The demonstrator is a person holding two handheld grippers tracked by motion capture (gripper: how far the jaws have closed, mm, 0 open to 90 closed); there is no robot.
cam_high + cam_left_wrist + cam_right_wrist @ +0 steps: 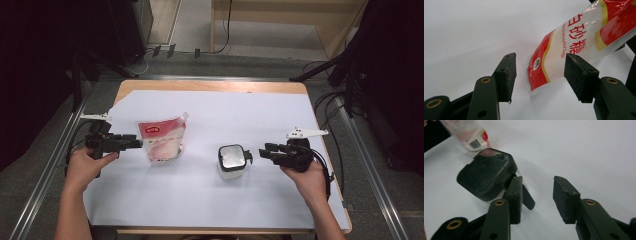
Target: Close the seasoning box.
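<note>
sugar pouch [574, 47], "白砂糖", "Granulated Sugar"

Sugar pouch [162, 140] left of lidded jar [232, 161]

My left gripper [137, 143] level, fingers parted at pouch [162, 141] edge; right gripper [264, 152] level, fingers apart beside jar [232, 161].

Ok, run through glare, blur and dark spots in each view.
High view: even light on the white table, glare on the container's lid, surroundings nearly black. Left gripper view: sugar pouch sharp, its film glinting. Right gripper view: soft all over, lid dark with a faint sheen.
</note>
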